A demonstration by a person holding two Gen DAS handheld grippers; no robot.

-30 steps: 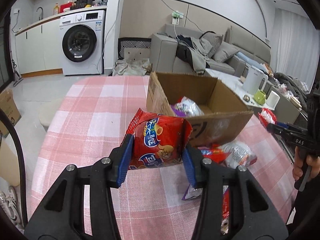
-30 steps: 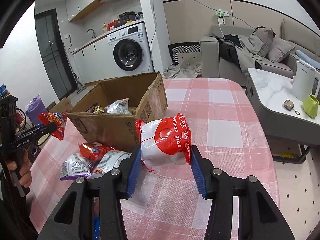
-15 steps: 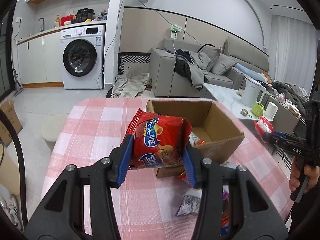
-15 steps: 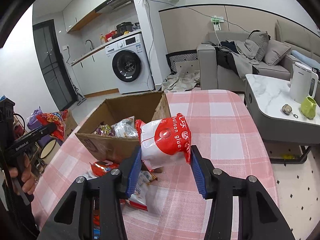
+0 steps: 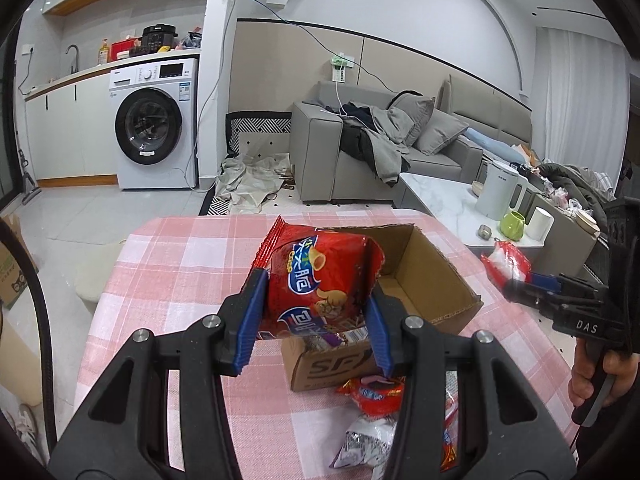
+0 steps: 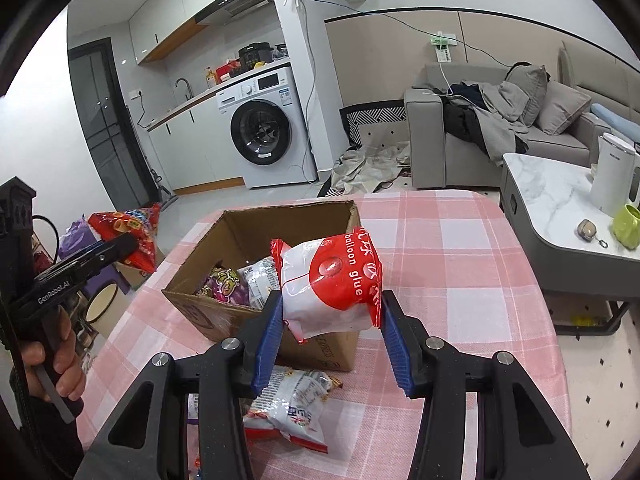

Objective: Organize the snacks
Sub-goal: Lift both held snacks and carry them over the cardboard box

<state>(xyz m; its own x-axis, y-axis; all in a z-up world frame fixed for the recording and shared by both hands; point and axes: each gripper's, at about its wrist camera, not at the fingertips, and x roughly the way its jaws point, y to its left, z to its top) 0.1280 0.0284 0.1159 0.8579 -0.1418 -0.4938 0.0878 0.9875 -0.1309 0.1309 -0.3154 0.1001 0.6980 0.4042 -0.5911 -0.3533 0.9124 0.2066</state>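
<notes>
Above the pink-checked worktop (image 5: pixel 176 264), the left gripper (image 5: pixel 316 316) pinches one red snack bag (image 5: pixel 320 280), long axis tilted toward 11 o'clock, while the right gripper (image 6: pixel 328 328) pinches one white-and-red bag (image 6: pixel 332 284) over the single cardboard box (image 6: pixel 256 232) at 12 o'clock.

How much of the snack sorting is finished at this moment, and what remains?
Done: a few packets, one purple, already lie in the cardboard box. In hand: the left gripper is shut on a red snack bag, the right gripper on a white and red packet, both above the box. Left: several packets on the checked tablecloth in front of the box.
</notes>
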